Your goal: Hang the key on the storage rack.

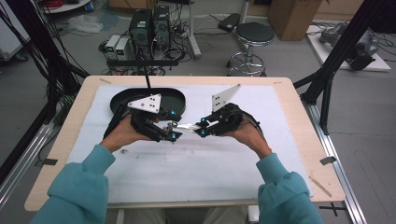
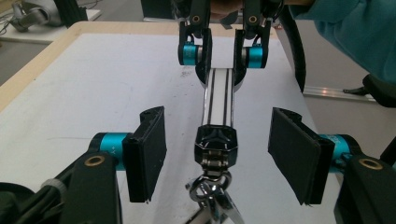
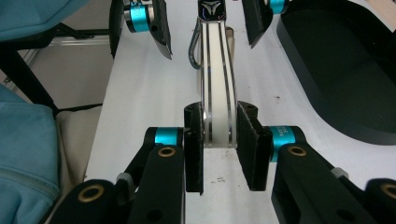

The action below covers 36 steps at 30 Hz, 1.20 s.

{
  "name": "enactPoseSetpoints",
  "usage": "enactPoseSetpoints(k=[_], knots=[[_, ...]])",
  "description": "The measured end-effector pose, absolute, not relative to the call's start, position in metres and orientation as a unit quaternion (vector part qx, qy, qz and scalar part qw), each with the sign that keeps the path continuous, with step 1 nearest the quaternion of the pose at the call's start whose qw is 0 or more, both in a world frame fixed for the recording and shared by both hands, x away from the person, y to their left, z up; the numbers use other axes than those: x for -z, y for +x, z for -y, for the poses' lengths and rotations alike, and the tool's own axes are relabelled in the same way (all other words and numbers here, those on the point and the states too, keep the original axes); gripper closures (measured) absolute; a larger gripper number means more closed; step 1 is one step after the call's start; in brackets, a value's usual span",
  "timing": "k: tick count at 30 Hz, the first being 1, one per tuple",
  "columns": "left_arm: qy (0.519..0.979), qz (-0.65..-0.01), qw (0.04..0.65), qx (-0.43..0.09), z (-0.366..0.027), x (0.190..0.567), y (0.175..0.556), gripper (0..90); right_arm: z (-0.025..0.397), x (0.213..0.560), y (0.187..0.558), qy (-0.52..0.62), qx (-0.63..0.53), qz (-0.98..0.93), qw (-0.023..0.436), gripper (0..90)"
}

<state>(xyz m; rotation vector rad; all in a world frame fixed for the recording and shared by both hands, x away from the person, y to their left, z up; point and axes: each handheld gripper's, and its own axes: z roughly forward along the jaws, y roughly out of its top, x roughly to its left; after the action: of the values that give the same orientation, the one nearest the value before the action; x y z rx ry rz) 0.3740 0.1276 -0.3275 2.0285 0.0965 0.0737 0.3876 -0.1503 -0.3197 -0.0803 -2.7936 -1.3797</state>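
I held the key fob [image 3: 215,84] in my right gripper [image 3: 219,144], the pads pinching the flat sides of its white strap end. It hung just above the white mat [image 1: 196,168], between my two hands, near the black tray [image 1: 180,95]. My left gripper [image 2: 217,156] stood spread wide, one jaw on either side of the fob's black cap [image 2: 215,140], touching neither side. The metal clasp [image 2: 212,196] dangled loose below the cap.

The fob looked light and stiff along the strap, with glossy chrome edges that I judged slippery. The pads gripped the broad faces, which seemed the surest hold; the narrow chrome rails would likely slide. The clasp was jointed, so it would swing and twist if I took it there. For my left gripper the black cap looked the best place: squarish, matt, and wide enough for the pads to bear flat. I judged nothing here fragile, though a hard squeeze near the hinge could skew the clasp.
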Motion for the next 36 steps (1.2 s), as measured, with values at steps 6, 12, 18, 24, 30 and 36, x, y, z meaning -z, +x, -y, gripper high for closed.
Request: enactPoseSetpoints(k=[6,12,18,24,30,36], knots=[[0.854,-0.039,0.518,-0.023,-0.1300,0.3271,0.3756,46.2,0.1480,0.3208,0.3871,-0.020,0.439,0.898,0.011,74.6],[0.862,-0.040,0.505,-0.017,-0.1318,0.3277,0.3764,49.7,0.1451,0.3224,0.3870,-0.011,0.437,0.899,0.013,74.6],[0.867,-0.039,0.496,-0.015,-0.1315,0.3260,0.3772,55.1,0.1427,0.3236,0.3863,-0.008,0.434,0.901,0.015,74.6],[0.873,-0.047,0.485,-0.012,-0.1295,0.3275,0.3776,57.8,0.1413,0.3246,0.3868,-0.004,0.432,0.902,0.017,74.6],[0.876,-0.044,0.480,-0.006,-0.1282,0.3287,0.3778,64.8,0.1402,0.3258,0.3871,-0.004,0.429,0.903,0.016,74.5],[0.877,-0.047,0.478,-0.004,-0.1292,0.3290,0.3784,67.5,0.1415,0.3253,0.3881,-0.004,0.427,0.904,0.014,74.6]])
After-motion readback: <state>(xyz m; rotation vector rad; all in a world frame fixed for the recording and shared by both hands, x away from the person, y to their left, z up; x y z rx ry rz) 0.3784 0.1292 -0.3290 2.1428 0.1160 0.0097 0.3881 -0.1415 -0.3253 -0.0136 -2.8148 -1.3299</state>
